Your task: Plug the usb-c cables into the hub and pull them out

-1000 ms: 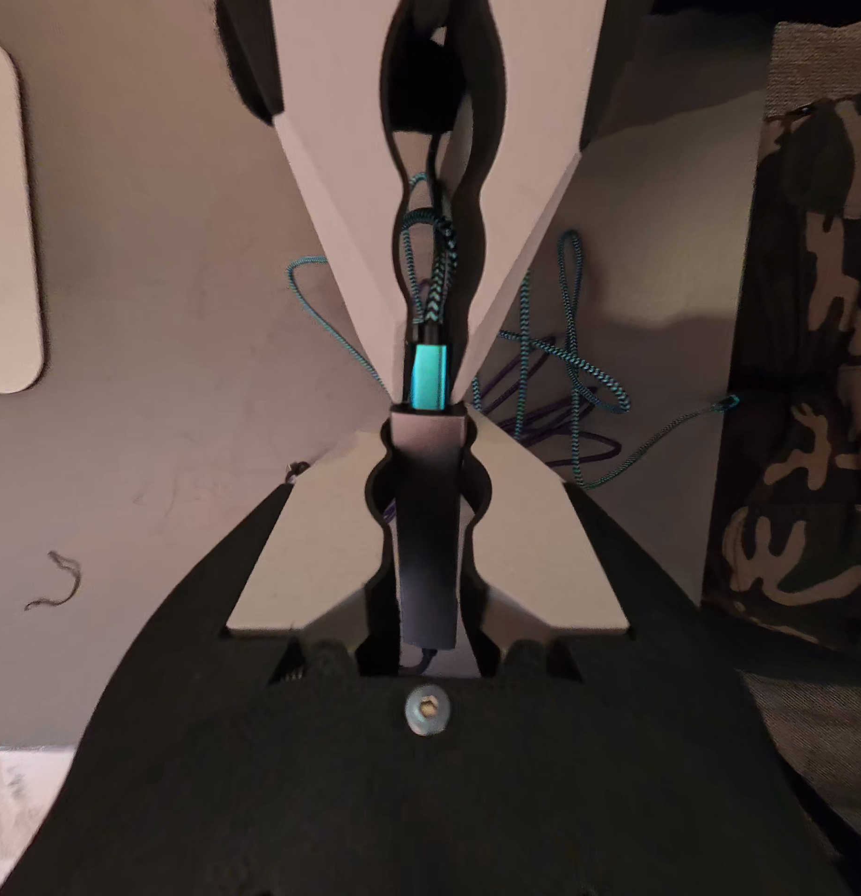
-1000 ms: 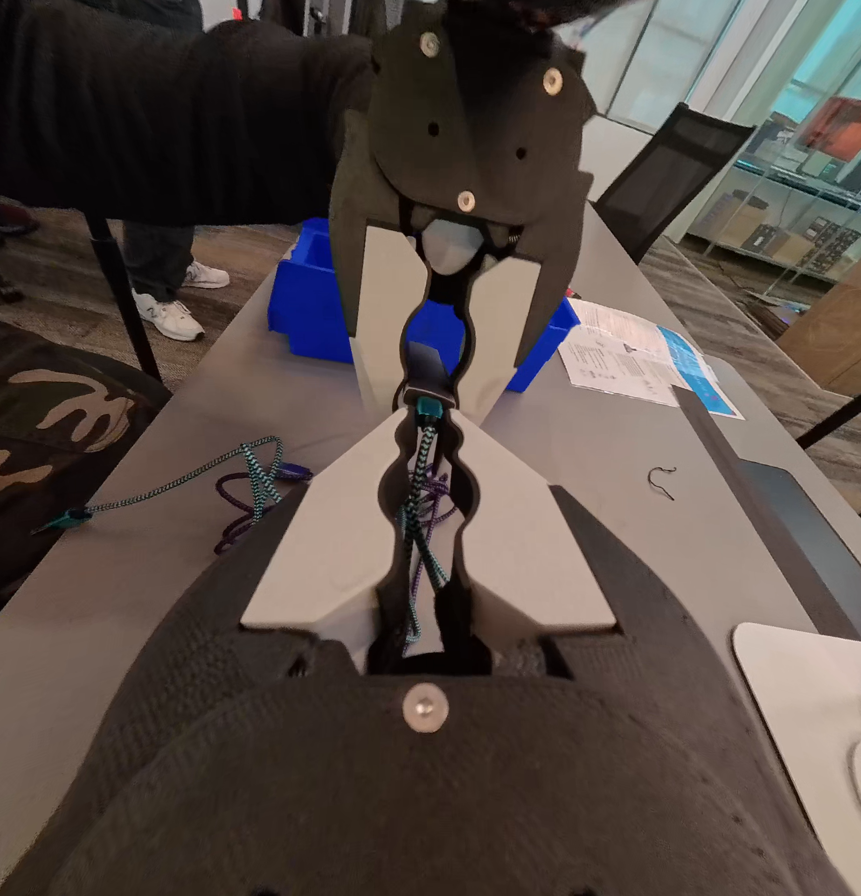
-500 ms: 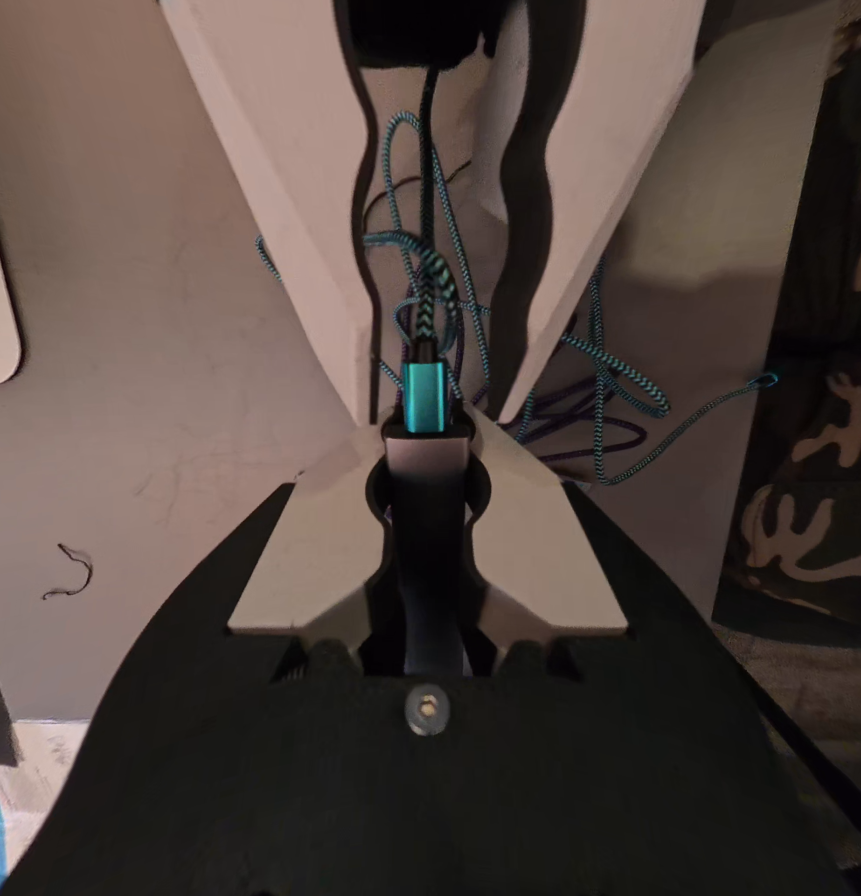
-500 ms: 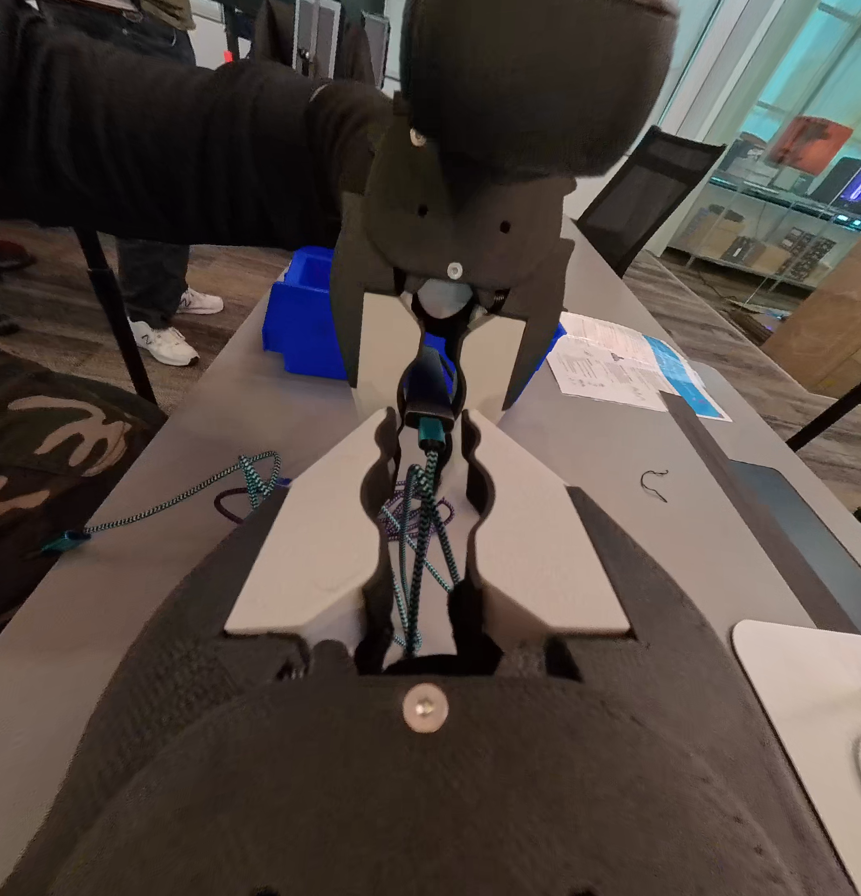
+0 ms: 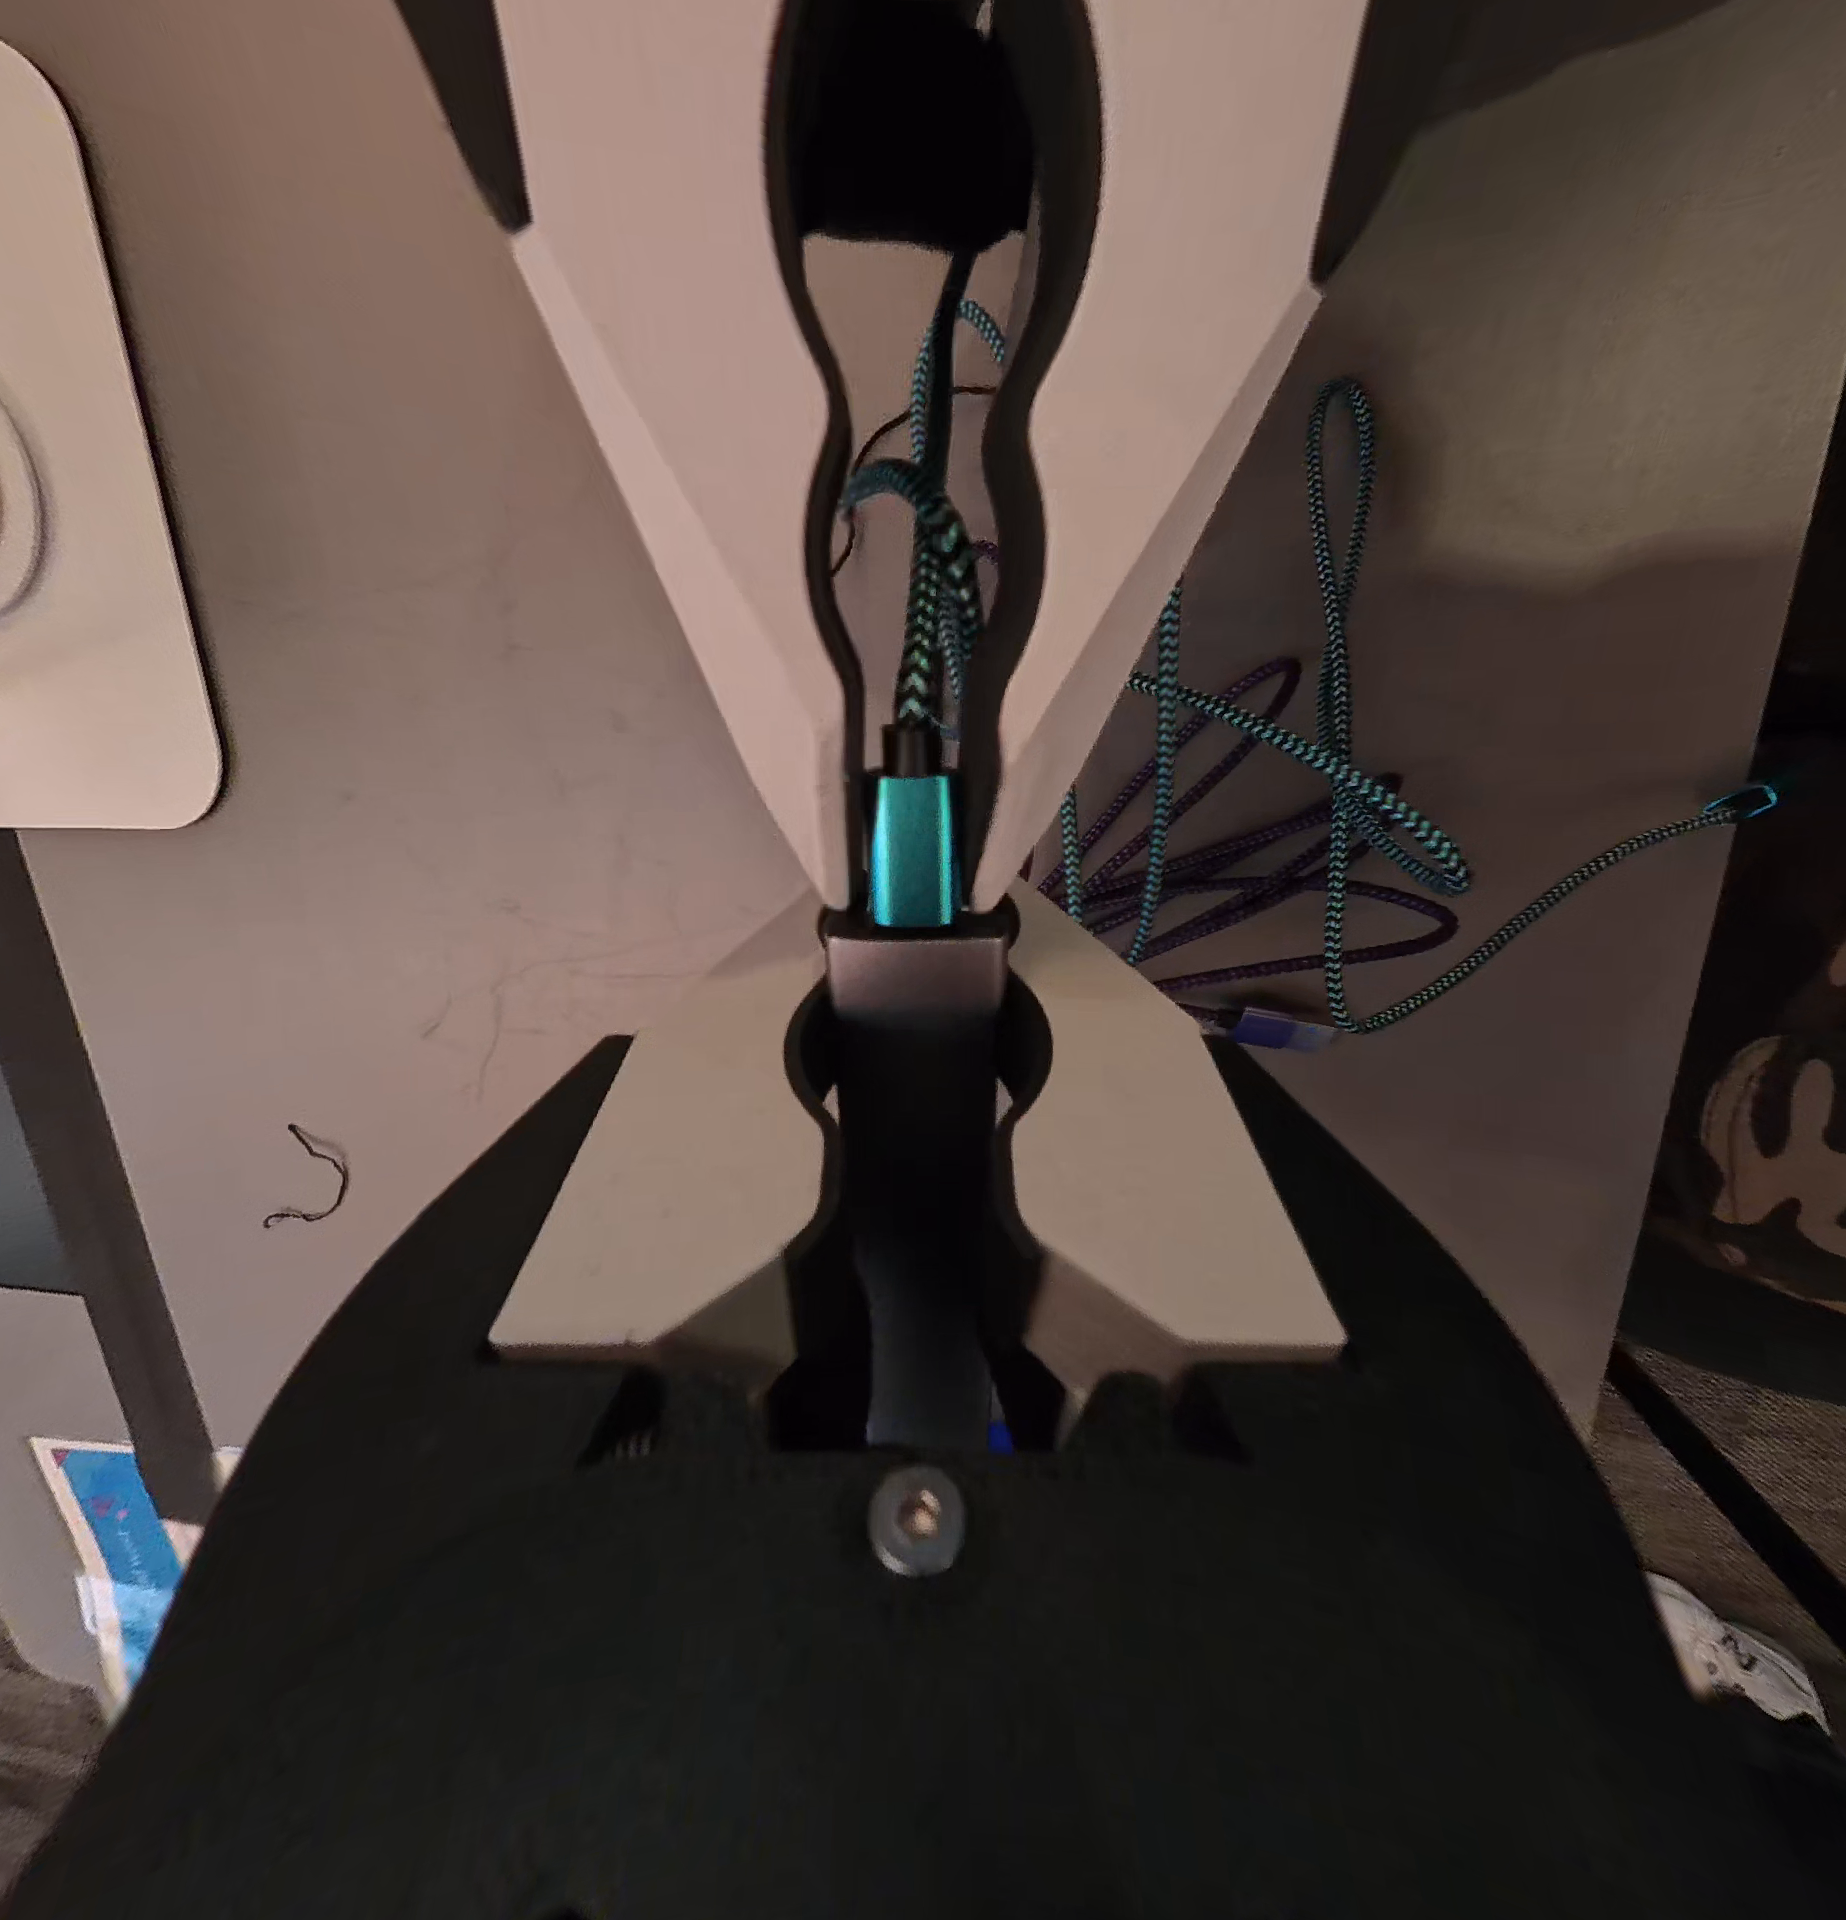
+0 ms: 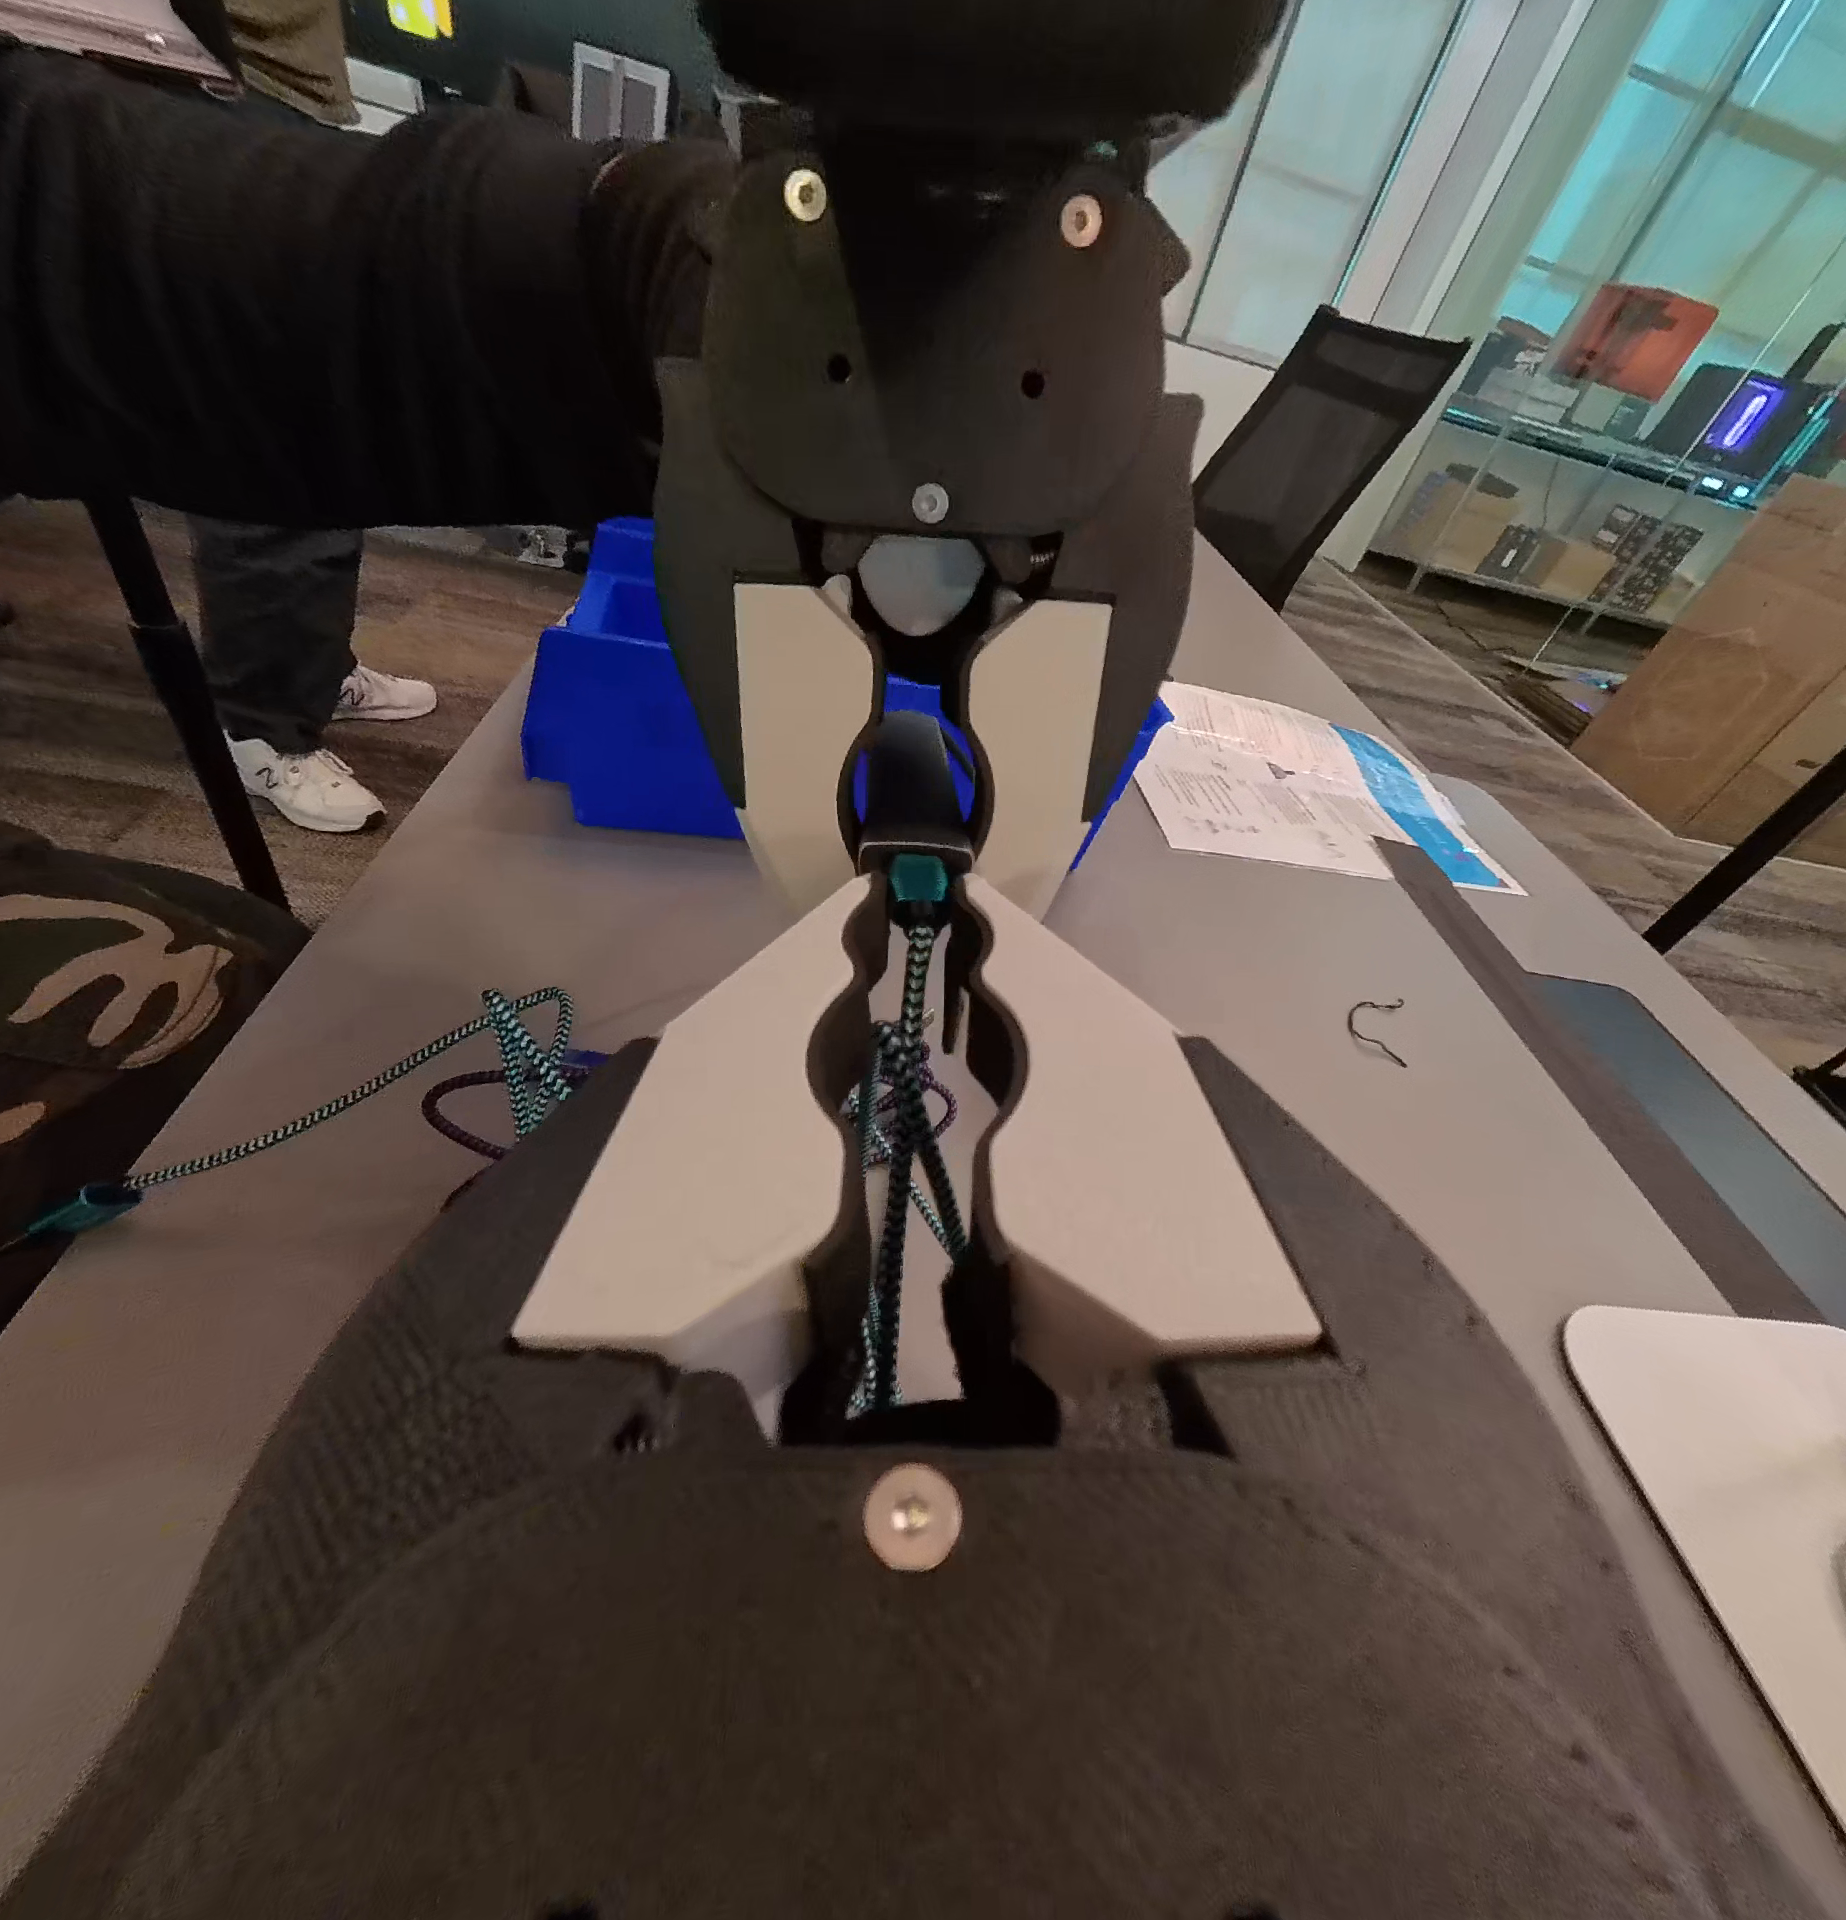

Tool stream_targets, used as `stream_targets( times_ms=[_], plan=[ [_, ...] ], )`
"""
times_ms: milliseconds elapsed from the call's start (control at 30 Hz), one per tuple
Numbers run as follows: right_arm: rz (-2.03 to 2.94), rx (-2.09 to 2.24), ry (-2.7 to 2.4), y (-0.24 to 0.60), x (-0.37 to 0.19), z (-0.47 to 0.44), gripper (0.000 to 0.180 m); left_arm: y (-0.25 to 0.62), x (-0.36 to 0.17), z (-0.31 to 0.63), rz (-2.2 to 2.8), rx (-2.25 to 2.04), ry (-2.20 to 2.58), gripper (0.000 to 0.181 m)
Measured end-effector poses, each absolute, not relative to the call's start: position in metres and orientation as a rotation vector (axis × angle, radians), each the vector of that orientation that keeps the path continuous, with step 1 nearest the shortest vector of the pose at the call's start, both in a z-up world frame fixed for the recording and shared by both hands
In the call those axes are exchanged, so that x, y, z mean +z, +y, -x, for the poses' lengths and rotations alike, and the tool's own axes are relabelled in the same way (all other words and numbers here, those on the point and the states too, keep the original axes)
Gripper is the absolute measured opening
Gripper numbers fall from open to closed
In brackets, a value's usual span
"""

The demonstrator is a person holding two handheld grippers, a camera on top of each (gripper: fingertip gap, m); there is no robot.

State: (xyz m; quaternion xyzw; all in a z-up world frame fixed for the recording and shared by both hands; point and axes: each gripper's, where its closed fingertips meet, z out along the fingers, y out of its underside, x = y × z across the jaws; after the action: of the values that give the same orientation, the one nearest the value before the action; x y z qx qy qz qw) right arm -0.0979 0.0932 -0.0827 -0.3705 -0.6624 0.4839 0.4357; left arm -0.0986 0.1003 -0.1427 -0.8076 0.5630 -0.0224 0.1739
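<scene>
My left gripper [image 5: 914,935] is shut on the grey hub [image 5: 914,971] and holds it above the grey table [image 5: 483,831]. A teal usb-c plug [image 5: 911,852] sits in the hub's end port. My right gripper [image 6: 914,899] faces the left one and is shut on that teal plug [image 6: 919,878], its tips almost touching the hub [image 6: 908,790]. The plug's teal braided cable [image 6: 903,1091] runs back between my right fingers. Loose teal cable [image 5: 1334,727] and a purple cable [image 5: 1262,904] lie tangled on the table beyond.
A blue bin [image 6: 607,727] and printed papers [image 6: 1272,790] lie behind the left gripper [image 6: 914,831]. A white pad [image 6: 1729,1455] and a dark slab [image 6: 1677,1091] are on the right. Camouflage fabric [image 5: 1812,1143] lies past the table edge. A person's dark sleeve [image 6: 275,312] reaches in. Some 6 centimetres of space lies between my two pairs of fingers.
Half a second ago my right jaws stood open around the plug; they have closed on it again. The plug has stayed in the hub and the left gripper has kept its hold.
</scene>
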Motion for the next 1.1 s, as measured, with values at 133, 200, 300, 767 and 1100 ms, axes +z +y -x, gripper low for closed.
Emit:
stream_targets(
  times_ms=[133, 200, 300, 767, 1100],
  plan=[
    [0.913, 1.242, -1.630, 0.092, -0.081, 0.097, 0.008, 0.101, -0.142, 0.098, 2.278, -0.052, 1.596, 0.019],
    [0.909, 1.242, -1.621, 0.092, -0.080, 0.098, 0.008, 0.101, -0.142, 0.099, 2.278, -0.046, 1.604, 0.019],
    [0.906, 1.239, -1.622, 0.091, -0.079, 0.097, 0.008, 0.102, -0.140, 0.097, 2.258, -0.052, 1.597, 0.019],
    [0.948, 1.169, -1.655, 0.093, -0.077, 0.092, 0.008, 0.106, -0.134, 0.089, 2.162, -0.129, 1.505, 0.019],
    [0.943, 1.235, -1.617, 0.092, -0.070, 0.091, 0.008, 0.107, -0.127, 0.085, 2.112, -0.165, 1.476, 0.019]
  ],
)
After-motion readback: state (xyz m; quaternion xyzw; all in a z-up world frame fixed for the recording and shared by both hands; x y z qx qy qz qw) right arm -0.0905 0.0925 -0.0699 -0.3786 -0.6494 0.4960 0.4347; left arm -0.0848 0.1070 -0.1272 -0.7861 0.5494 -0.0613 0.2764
